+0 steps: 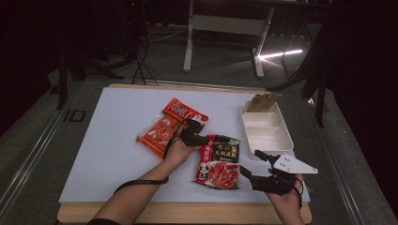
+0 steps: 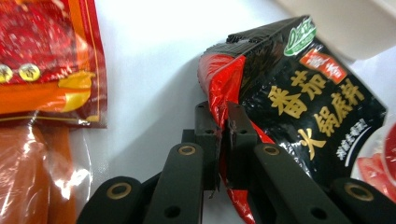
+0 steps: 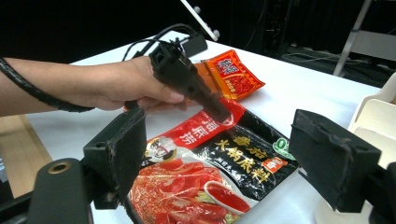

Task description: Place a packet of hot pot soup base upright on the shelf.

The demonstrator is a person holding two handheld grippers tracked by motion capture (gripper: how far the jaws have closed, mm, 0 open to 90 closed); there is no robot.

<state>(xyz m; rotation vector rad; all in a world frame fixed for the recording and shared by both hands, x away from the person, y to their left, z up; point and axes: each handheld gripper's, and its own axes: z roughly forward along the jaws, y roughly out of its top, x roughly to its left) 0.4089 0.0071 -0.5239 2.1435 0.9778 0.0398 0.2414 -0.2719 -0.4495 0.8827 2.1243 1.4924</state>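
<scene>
A black and red soup-base packet [image 1: 218, 161] lies flat on the white table sheet [image 1: 117, 140] near the front. My left gripper [image 1: 202, 139] is shut on the packet's upper left edge. In the left gripper view the jaws [image 2: 223, 116] pinch the red folded edge of the packet [image 2: 299, 93]. My right gripper [image 1: 251, 162] hovers open just right of the packet, near the table's front edge. In the right gripper view its wide jaws [image 3: 226, 154] frame the packet [image 3: 210, 182], apart from it, with the left gripper [image 3: 219, 112] beyond.
An orange packet [image 1: 162, 131] and a smaller red packet [image 1: 185, 111] lie left of and behind the left hand. A white compartment tray [image 1: 265, 131] stands at the right, with brown items [image 1: 264, 101] in its far section. Bare sheet spreads at the left.
</scene>
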